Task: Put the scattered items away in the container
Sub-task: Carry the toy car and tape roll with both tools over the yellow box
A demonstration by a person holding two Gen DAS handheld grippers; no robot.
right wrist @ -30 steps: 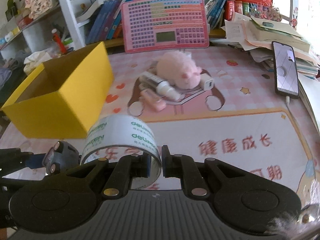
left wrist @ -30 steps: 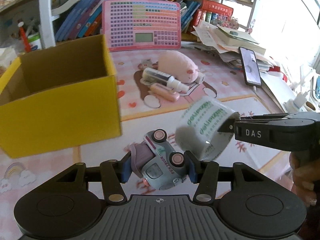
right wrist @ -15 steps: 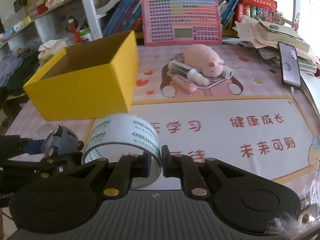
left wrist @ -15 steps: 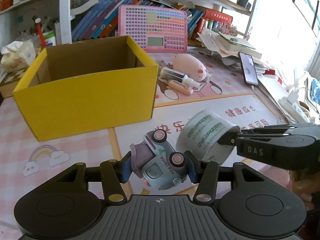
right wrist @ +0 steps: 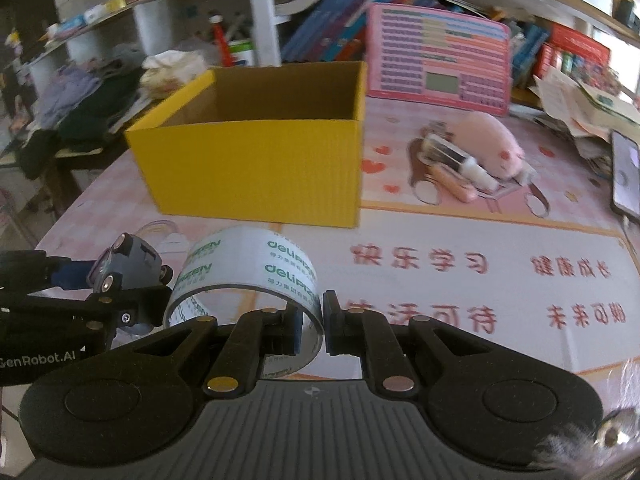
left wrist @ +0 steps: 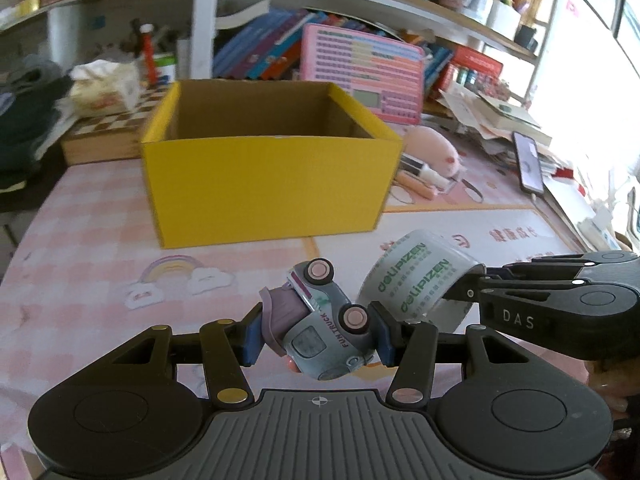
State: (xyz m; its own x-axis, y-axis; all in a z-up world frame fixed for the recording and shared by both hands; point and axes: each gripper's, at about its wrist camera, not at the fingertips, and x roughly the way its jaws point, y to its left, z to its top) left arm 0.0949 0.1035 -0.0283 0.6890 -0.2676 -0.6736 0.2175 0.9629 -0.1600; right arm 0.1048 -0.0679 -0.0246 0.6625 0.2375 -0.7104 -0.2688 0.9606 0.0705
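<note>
My left gripper [left wrist: 318, 334] is shut on a small grey toy truck [left wrist: 324, 322] with pink wheels and holds it above the mat. My right gripper [right wrist: 311, 326] is shut on the rim of a roll of clear tape [right wrist: 250, 270] with green print. The tape roll [left wrist: 416, 286] and the right gripper [left wrist: 468, 294] also show in the left wrist view. The toy truck [right wrist: 128, 266] shows at the left of the right wrist view. The open yellow cardboard box [left wrist: 268, 164] [right wrist: 256, 160] stands ahead of both grippers; no contents show inside it.
A pink plush toy [right wrist: 490, 144], a white bottle [right wrist: 456, 160] and a pink tube [right wrist: 454, 184] lie right of the box. A pink keyboard toy [right wrist: 436, 58] leans against bookshelves behind. A phone [right wrist: 624, 174] and paper stacks [left wrist: 500, 114] sit at the right edge.
Both grippers have swung left with their objects still held, so the yellow box now sits straight ahead and looks farther away. The plush toy and bottle have shifted to the right.
</note>
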